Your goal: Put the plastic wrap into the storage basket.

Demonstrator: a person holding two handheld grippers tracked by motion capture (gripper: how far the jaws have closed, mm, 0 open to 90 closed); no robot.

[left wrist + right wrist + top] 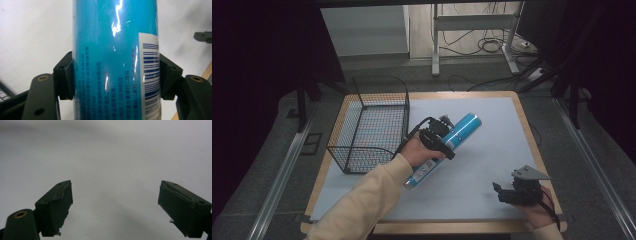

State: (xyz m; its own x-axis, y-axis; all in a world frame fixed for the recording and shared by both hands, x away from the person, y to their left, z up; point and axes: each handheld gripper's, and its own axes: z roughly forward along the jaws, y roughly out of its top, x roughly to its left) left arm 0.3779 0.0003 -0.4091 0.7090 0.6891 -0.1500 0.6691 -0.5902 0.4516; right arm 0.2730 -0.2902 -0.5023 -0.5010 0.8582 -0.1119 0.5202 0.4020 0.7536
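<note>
Carry step: left tool [443, 136] clamps blue can [462, 131] mid-desk, right tool [507, 192] wide & idle near-right; next, prob. swing left into wire basket [362, 131].

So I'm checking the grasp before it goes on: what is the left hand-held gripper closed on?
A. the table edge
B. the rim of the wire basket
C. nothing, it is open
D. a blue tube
D: the left hand-held gripper has its pads pressed on both sides of the blue tube.

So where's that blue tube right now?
In the high view the blue tube sits mid-table, clamped in the left gripper, just right of the wire basket.
</note>
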